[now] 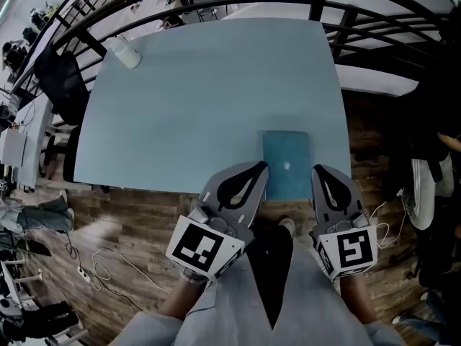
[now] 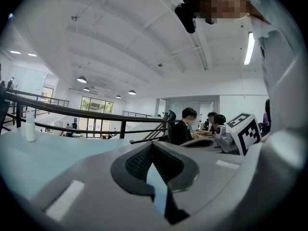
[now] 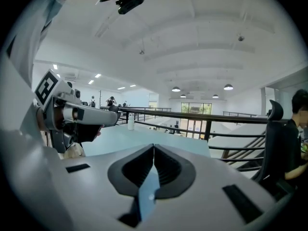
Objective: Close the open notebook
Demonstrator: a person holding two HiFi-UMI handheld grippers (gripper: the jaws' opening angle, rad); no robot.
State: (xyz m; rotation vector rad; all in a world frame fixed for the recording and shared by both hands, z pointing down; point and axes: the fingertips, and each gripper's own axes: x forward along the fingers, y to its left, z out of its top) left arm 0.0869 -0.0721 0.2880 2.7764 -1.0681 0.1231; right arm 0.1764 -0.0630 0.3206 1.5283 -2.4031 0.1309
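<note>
A teal notebook [image 1: 286,166] lies shut and flat at the near right edge of the light blue table [image 1: 202,107], a small white mark on its cover. My left gripper [image 1: 262,166] hangs at the notebook's left edge, its jaws shut with nothing between them. My right gripper [image 1: 318,169] is just off the notebook's right edge, shut and empty too. In the left gripper view the left gripper's [image 2: 153,144] tips meet. In the right gripper view the right gripper's [image 3: 154,146] tips touch, and a teal sliver of the notebook [image 3: 149,191] shows below them.
A white bottle [image 1: 124,51] stands at the table's far left corner, also seen as the bottle [image 2: 31,129] and the bottle [image 3: 130,121]. A black railing [image 1: 216,6] runs behind the table. People sit at desks [image 2: 202,129] beyond it. Cables lie on the wooden floor [image 1: 108,265].
</note>
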